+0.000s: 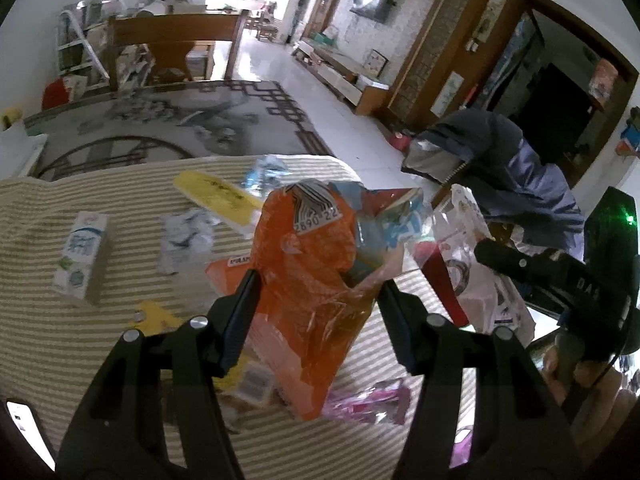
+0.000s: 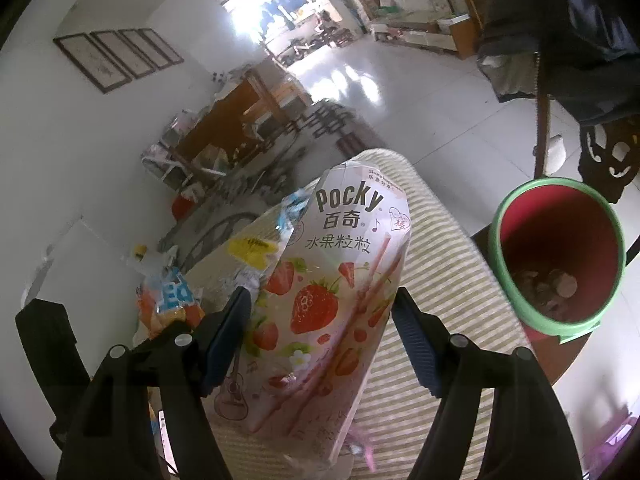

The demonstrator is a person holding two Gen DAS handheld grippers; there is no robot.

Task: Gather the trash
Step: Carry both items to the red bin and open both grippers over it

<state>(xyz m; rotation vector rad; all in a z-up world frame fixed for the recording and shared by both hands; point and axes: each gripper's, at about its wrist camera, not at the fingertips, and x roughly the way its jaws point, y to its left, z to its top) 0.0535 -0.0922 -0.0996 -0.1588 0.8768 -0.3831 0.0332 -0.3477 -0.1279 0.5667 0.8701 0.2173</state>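
Left gripper (image 1: 316,312): fingers clamped on orange wrapper (image 1: 308,280). Right gripper (image 2: 322,332): fingers pinching Pocky bag (image 2: 332,300). Both light, crinkly, slippery; you grip mid-body.

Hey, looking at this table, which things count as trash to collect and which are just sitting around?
Part of the job:
orange wrapper in the left gripper
Pocky bag in the right gripper
milk carton
yellow wrapper
crumpled paper
bin

Just lying about:
jacket
wooden bench
rug
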